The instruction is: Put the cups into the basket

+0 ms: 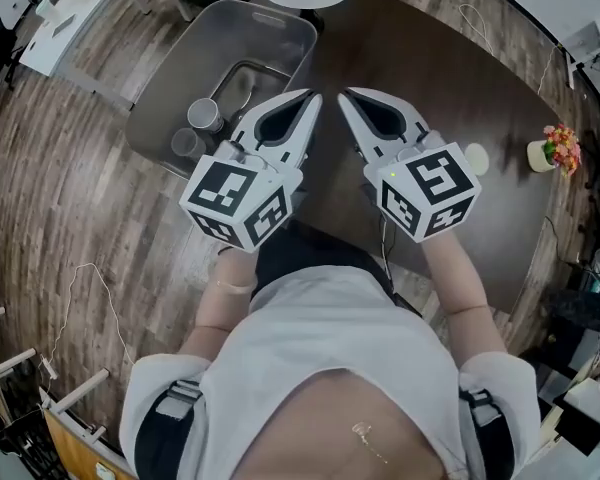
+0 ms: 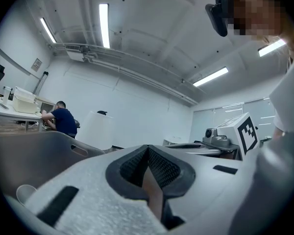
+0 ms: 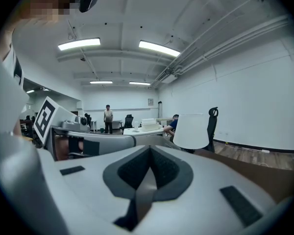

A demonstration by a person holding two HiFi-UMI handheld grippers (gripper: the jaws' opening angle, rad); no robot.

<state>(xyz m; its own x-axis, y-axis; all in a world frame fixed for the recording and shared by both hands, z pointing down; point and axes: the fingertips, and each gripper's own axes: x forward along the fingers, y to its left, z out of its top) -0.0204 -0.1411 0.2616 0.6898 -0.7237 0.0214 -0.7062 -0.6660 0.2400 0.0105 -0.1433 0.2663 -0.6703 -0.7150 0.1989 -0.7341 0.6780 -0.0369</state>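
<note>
Head view — cups [image 1: 204, 114] upright in basket [image 1: 280, 20], mouths up — left tool [image 1: 311, 95], right tool [image 1: 343, 96] both together, empty.

Dark table [image 1: 460, 78], two small things on it.
We see a flower pot [image 1: 550, 151] near the right edge and a white cup [image 1: 477, 158] close by.

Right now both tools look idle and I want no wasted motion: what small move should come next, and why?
Probably swing the right tool toward the pale cup on the table and open it. Both it and the left tool are shut and empty, two cups already sit in the basket, and that one looks like the only cup left out.
</note>
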